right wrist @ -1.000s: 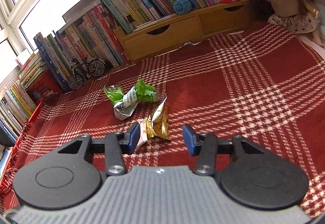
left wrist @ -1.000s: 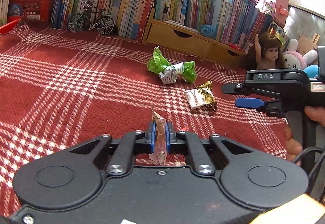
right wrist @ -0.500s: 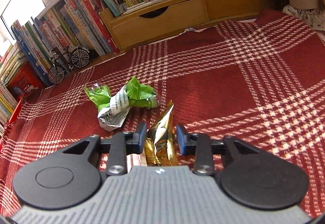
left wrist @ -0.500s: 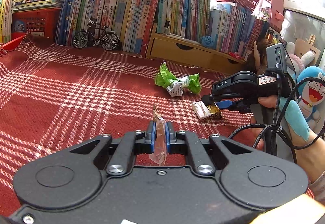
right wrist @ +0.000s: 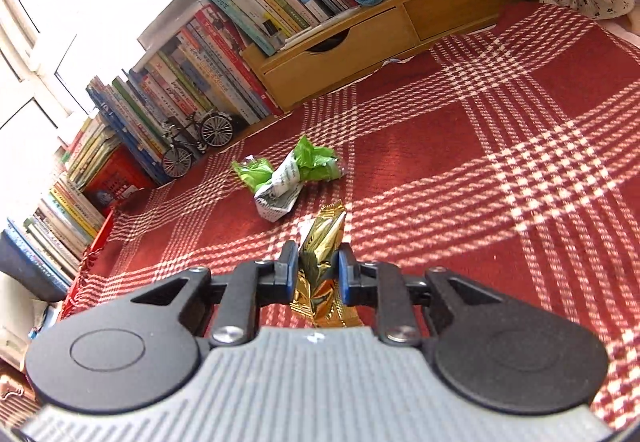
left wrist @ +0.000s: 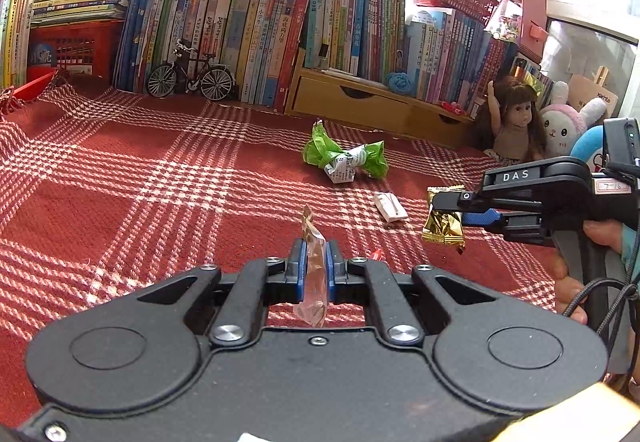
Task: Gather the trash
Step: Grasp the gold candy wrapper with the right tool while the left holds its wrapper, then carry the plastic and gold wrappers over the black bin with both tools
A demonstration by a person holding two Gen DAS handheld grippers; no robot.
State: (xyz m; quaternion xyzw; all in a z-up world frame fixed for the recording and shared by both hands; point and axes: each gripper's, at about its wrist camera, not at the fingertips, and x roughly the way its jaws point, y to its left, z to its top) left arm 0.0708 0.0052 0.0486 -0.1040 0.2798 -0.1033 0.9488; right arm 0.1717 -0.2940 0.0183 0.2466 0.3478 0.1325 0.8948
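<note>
My left gripper is shut on a thin clear-brown wrapper that stands upright between its blue pads. To its right, my right gripper holds a gold foil wrapper lifted off the red plaid cloth. In the right wrist view the right gripper is shut on that gold foil wrapper. A crumpled green-and-white wrapper lies on the cloth farther back. A small white packet lies on the cloth near the right gripper.
Rows of books and a wooden drawer shelf line the back. A model bicycle stands before the books. A doll and plush toys sit at the right. A hand holds the right gripper's handle.
The right gripper closed on the gold foil wrapper and lifted it off the cloth, leaving the white packet behind. The left gripper kept its wrapper throughout.
</note>
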